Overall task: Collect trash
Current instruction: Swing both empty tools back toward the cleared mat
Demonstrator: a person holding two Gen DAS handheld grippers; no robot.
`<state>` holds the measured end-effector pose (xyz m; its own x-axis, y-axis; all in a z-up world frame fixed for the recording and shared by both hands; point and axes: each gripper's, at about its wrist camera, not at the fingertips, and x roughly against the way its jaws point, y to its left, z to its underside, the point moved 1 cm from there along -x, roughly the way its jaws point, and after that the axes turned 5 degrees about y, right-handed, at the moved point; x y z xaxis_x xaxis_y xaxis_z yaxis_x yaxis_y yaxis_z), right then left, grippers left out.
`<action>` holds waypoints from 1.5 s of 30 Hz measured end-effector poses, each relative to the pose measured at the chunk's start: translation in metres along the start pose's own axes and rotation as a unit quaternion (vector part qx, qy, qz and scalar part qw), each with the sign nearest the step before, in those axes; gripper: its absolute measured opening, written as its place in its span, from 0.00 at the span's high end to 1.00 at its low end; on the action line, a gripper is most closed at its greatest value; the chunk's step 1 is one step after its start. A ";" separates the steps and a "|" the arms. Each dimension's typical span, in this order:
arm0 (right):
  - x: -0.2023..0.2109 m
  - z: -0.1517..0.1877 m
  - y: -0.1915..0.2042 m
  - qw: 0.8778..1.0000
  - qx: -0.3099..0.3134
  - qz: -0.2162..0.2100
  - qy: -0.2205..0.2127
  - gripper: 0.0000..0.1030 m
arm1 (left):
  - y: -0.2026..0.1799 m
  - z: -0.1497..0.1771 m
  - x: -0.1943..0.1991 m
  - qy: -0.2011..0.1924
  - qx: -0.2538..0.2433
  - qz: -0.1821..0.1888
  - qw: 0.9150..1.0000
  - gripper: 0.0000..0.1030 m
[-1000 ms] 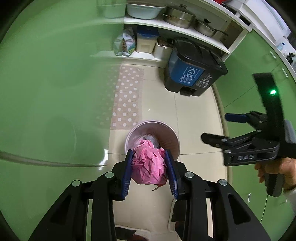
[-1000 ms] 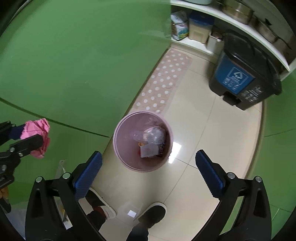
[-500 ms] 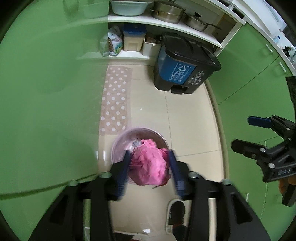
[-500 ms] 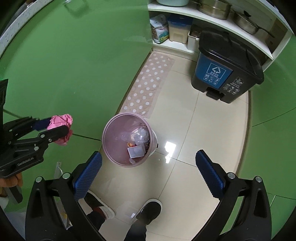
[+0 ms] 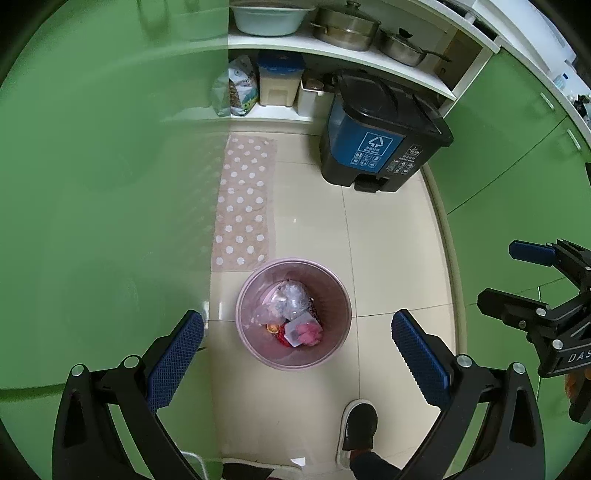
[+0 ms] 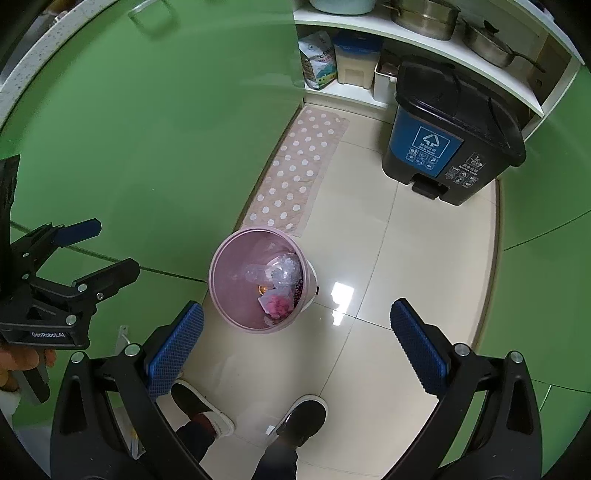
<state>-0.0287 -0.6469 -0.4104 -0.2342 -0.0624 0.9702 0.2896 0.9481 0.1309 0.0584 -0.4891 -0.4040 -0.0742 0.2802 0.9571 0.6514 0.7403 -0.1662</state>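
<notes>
While its jaws are opening wide with nothing between them, the left gripper (image 5: 297, 345) hangs over the pink bin (image 5: 258, 354) on the tiled floor, where the pink wad (image 5: 308, 332) lies among trash; the right gripper (image 6: 297, 341) gapes empty.

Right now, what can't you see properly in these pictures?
- Bottom of the pink bin: in both views plastic bags and a pink wad cover whatever lies beneath.
- Labels on the blue-fronted pedal bin: too small to read in either view.
- The person: only shoes and trouser legs show in the right wrist view; the edge cuts off the rest.
- Inside the lidded pots: hidden by lids.
</notes>
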 end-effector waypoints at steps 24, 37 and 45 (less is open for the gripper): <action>0.297 0.008 0.164 0.987 0.123 -0.019 -0.106 0.03 | 0.045 0.072 0.343 -0.131 0.084 -0.053 0.986 0.05; 0.350 -0.002 0.338 0.950 0.259 -0.086 -0.154 0.03 | 0.169 0.163 0.463 -0.187 0.182 -0.137 0.955 0.05; 0.346 0.004 0.432 0.926 0.326 -0.116 -0.148 0.03 | 0.222 0.210 0.485 -0.181 0.222 -0.158 0.945 0.05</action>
<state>0.0116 -0.2571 -0.0191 -0.4927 -0.2910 0.8201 -0.4000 0.9127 0.0834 0.0087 -0.0607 -0.0265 -0.5170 0.1337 0.8455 0.1791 0.9828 -0.0459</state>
